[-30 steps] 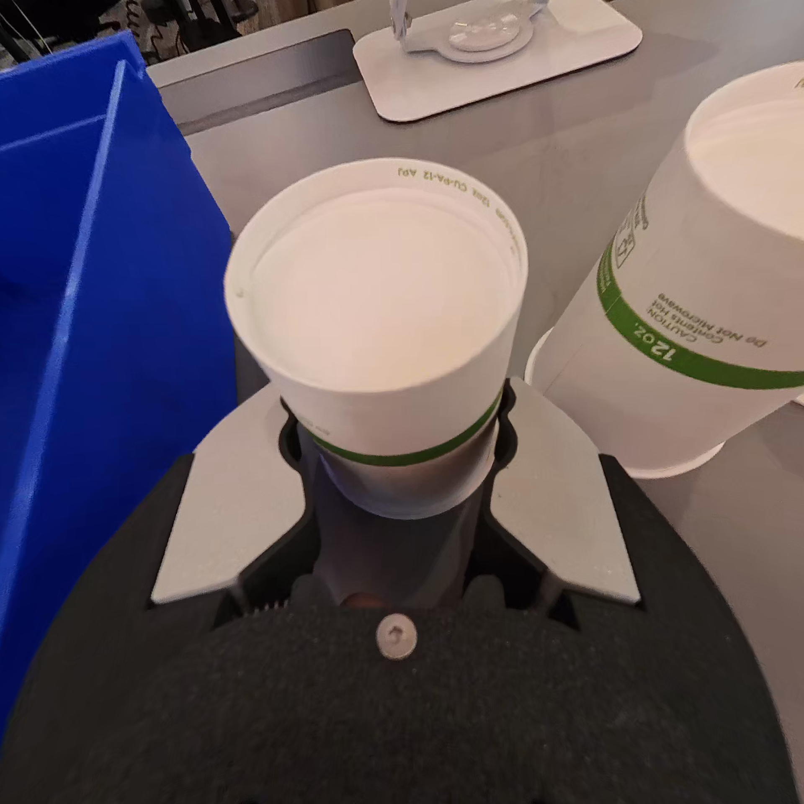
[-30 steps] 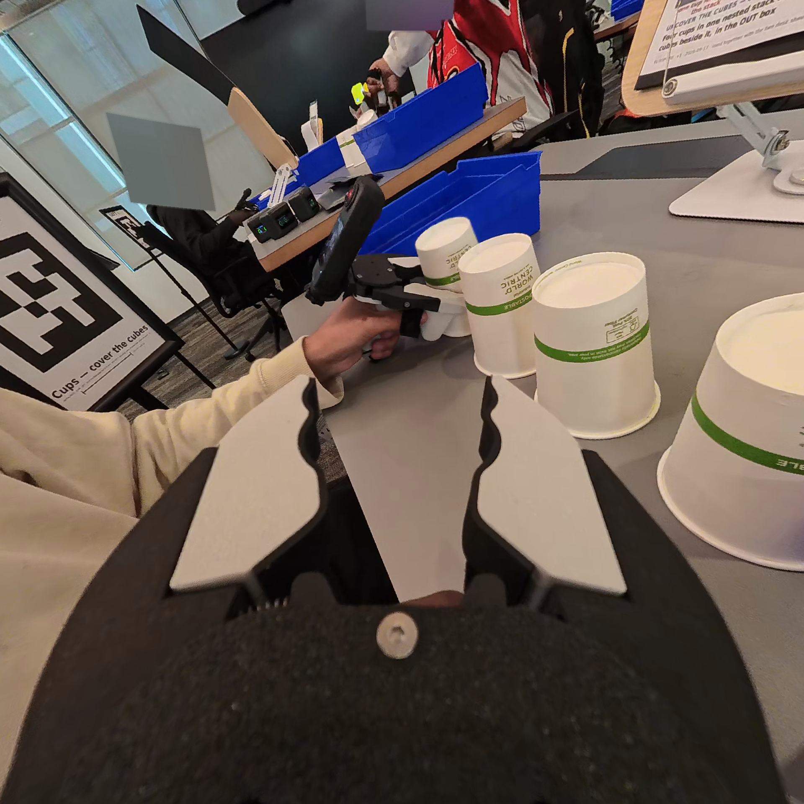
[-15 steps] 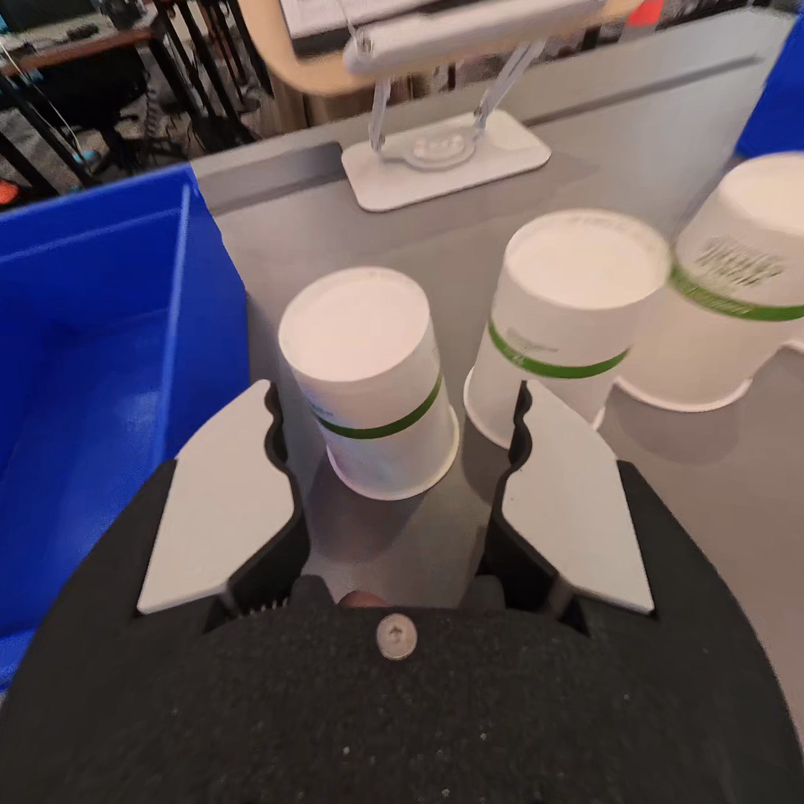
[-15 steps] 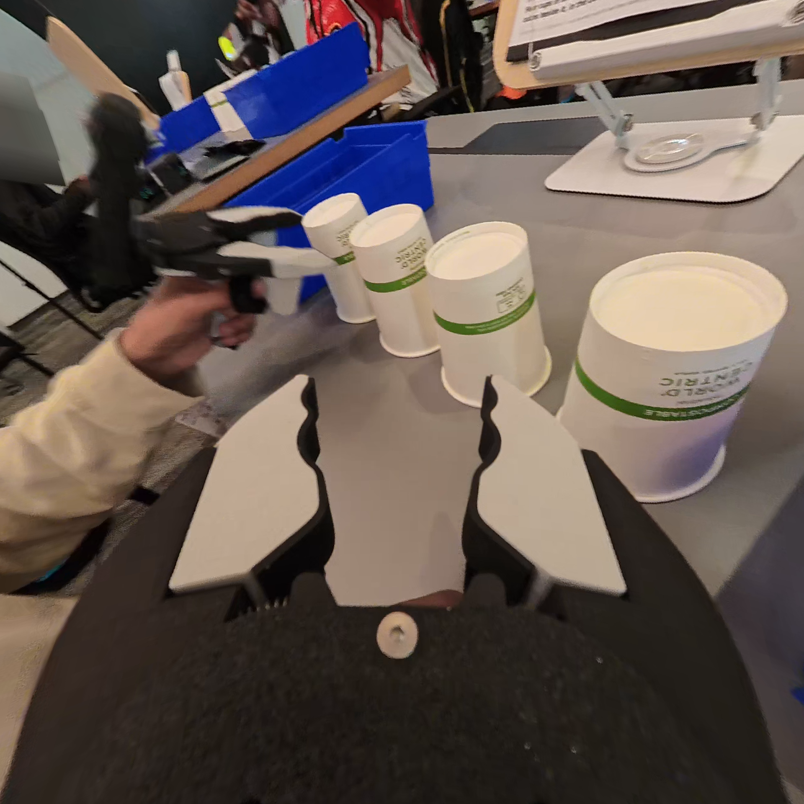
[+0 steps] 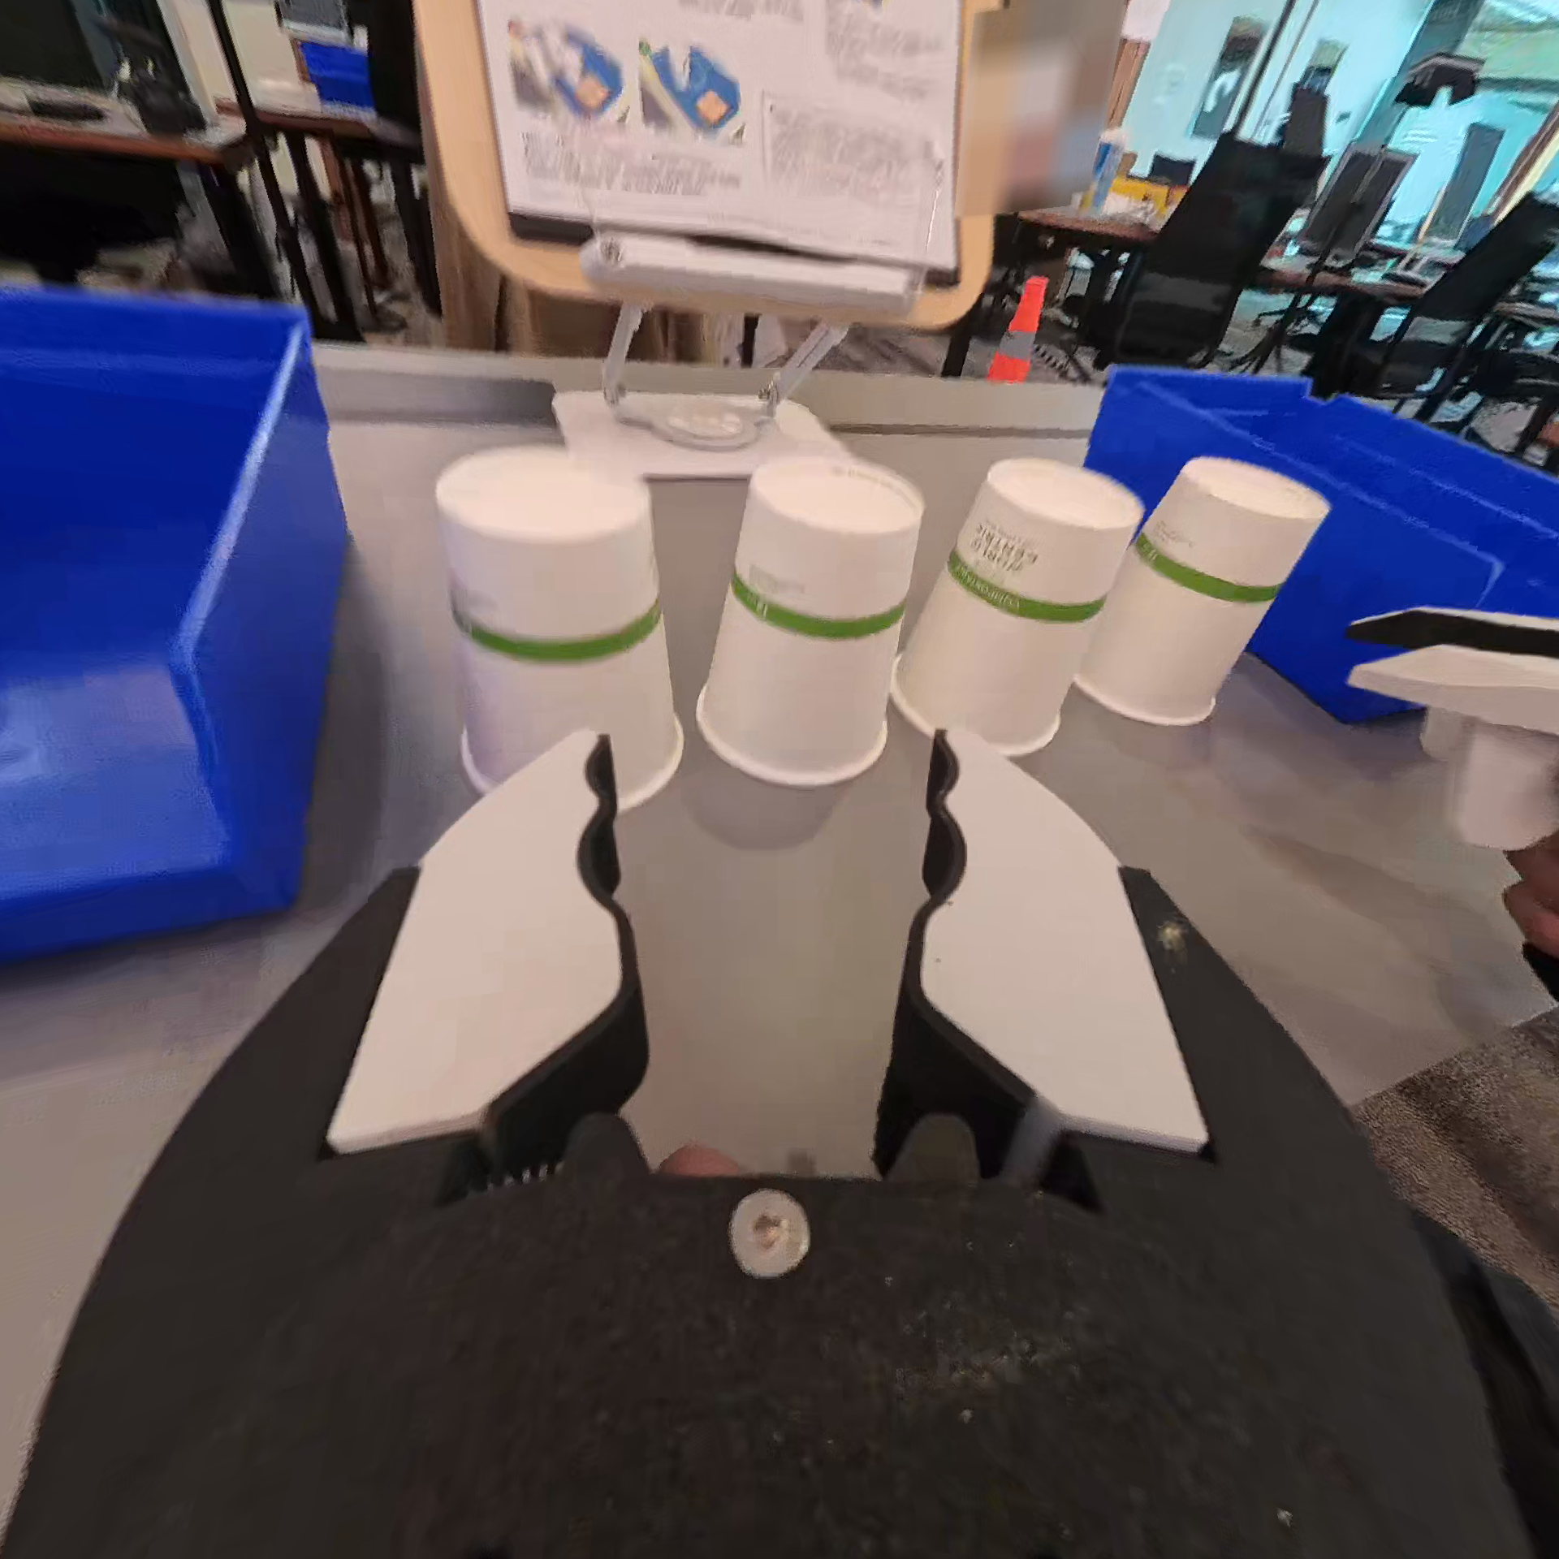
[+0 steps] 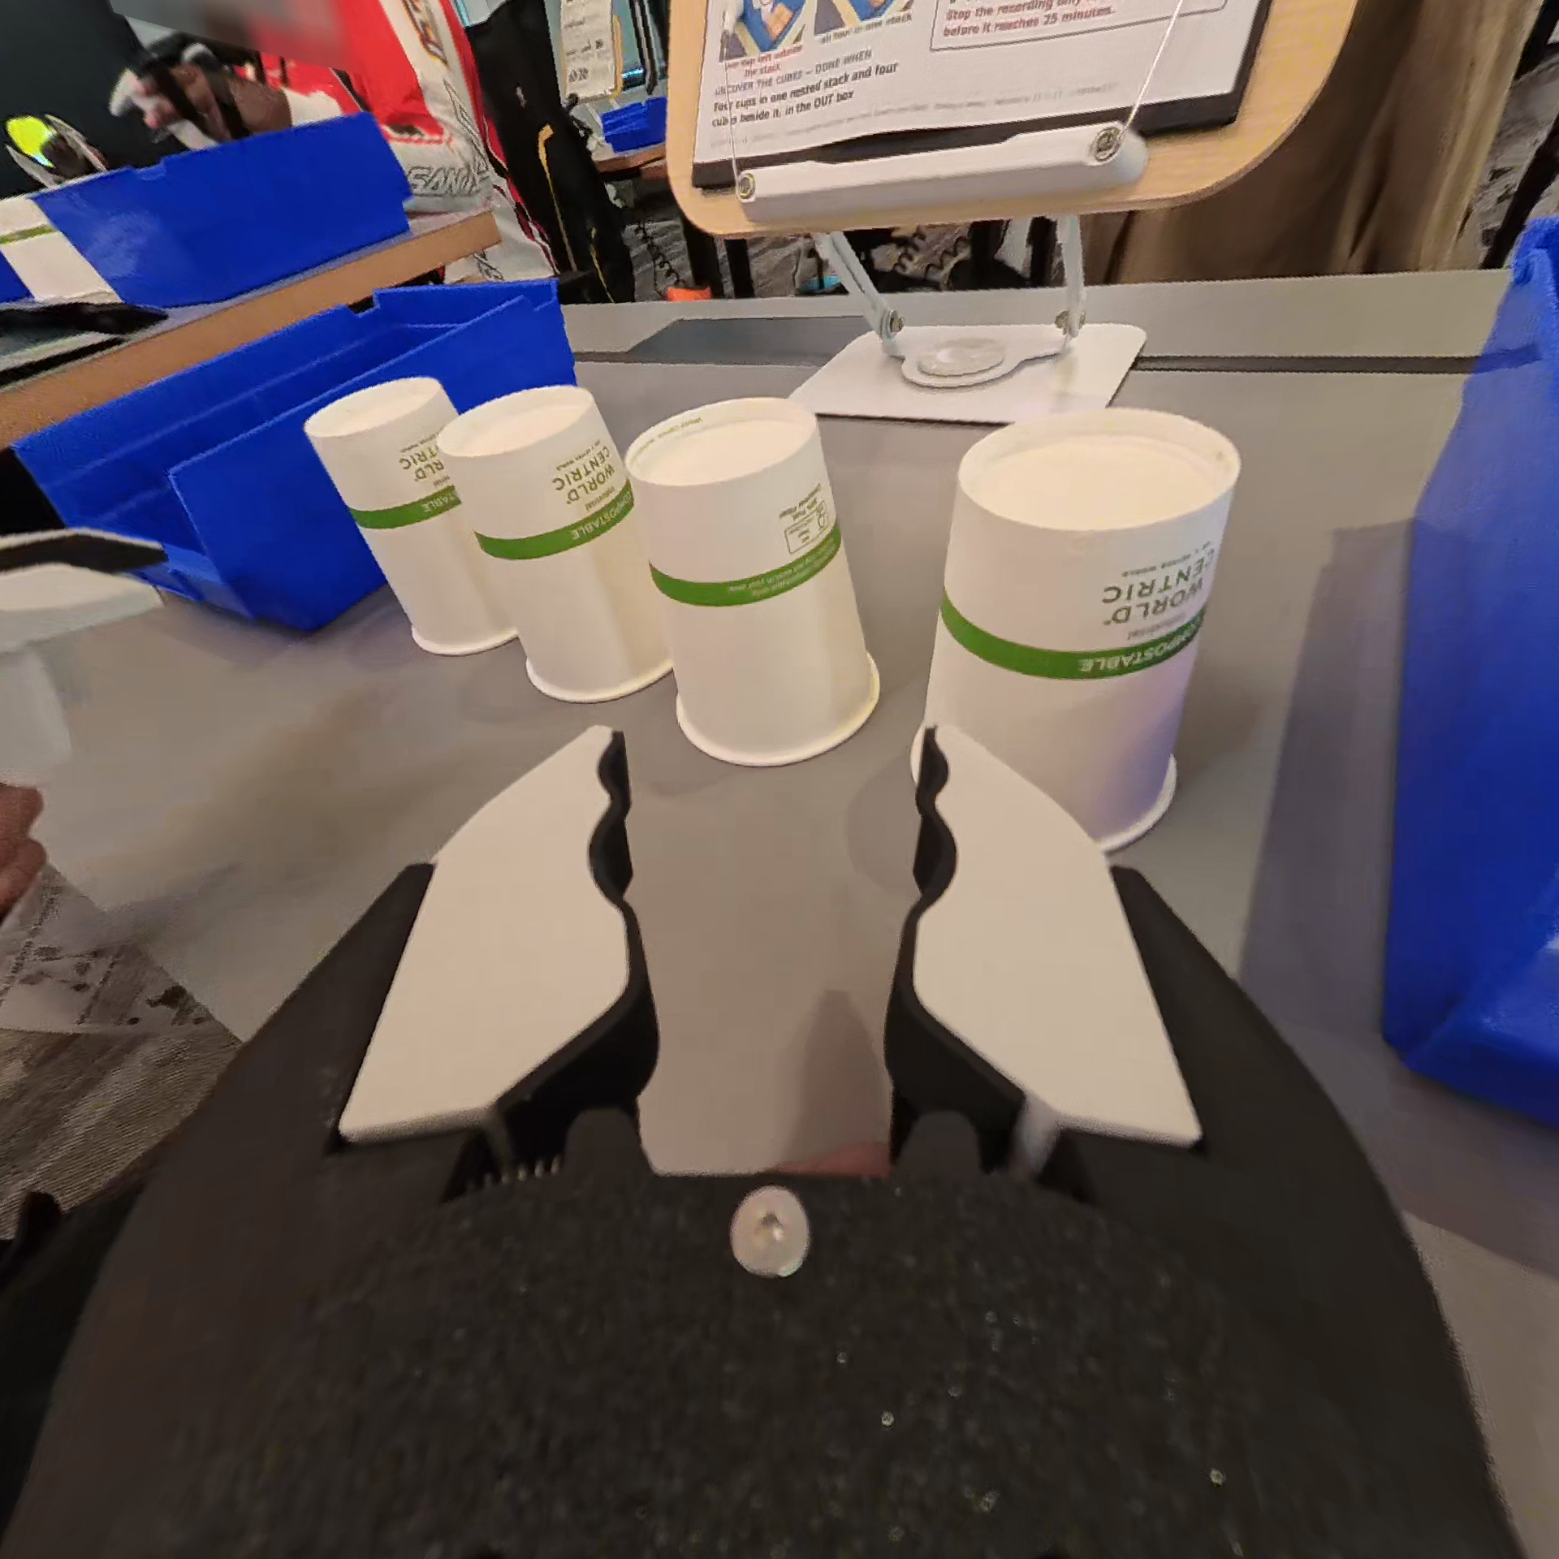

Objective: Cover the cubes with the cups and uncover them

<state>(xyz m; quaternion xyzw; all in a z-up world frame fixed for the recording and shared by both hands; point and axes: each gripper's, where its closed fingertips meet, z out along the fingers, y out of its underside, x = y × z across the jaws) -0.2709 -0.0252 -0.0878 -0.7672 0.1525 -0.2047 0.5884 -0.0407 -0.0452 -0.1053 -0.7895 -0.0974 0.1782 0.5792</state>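
Note:
Several white paper cups with green bands stand upside down in a row on the grey table. In the left wrist view the leftmost cup (image 5: 557, 616) and its neighbour (image 5: 810, 624) stand just beyond my left gripper (image 5: 763, 751), which is open and empty. In the right wrist view the rightmost cup (image 6: 1071, 616) and its neighbour (image 6: 751, 582) stand just beyond my right gripper (image 6: 768, 742), also open and empty. No cubes show; the cups hide whatever is under them. The right gripper's tip (image 5: 1468, 666) shows at the left wrist view's right edge.
A blue bin (image 5: 152, 607) stands left of the row and another blue bin (image 5: 1383, 506) right of it. A document stand on a white base (image 5: 700, 422) is behind the cups. A person sits at a far table (image 6: 422, 101).
My left gripper has let go of the leftmost cup, opened and pulled back from the row. My right gripper has swung right and now faces the cups.

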